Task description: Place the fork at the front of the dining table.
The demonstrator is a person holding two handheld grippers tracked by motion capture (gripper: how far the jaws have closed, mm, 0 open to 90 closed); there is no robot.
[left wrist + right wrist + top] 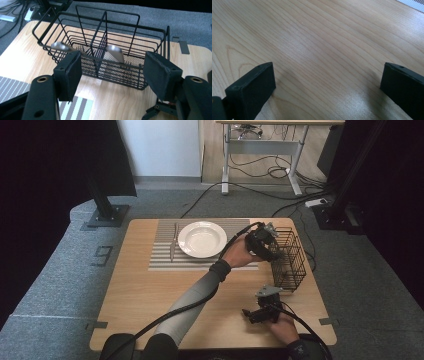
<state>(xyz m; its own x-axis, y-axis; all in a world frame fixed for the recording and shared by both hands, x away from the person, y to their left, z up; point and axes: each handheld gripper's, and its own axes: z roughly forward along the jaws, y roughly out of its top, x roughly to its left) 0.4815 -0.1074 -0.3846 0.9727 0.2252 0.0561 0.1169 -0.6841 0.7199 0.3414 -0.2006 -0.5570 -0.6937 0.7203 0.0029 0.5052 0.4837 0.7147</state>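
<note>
A black wire basket (289,257) stands at the table's right side, split by a divider (102,32). One metal utensil handle (60,46) leans in its left half and another (115,53) in its right half. My left gripper (270,244) has reached across to the basket and hangs just in front of it, open (112,67), with nothing between its pads. My right gripper (248,312) sits low near the front right of the table, open (328,80) over bare wood.
A striped placemat (165,260) lies at the table's back middle with a white plate (202,239) on it. To the plate's left a metal utensil (173,242) lies on the mat. Bare wood (145,305) spans the front left.
</note>
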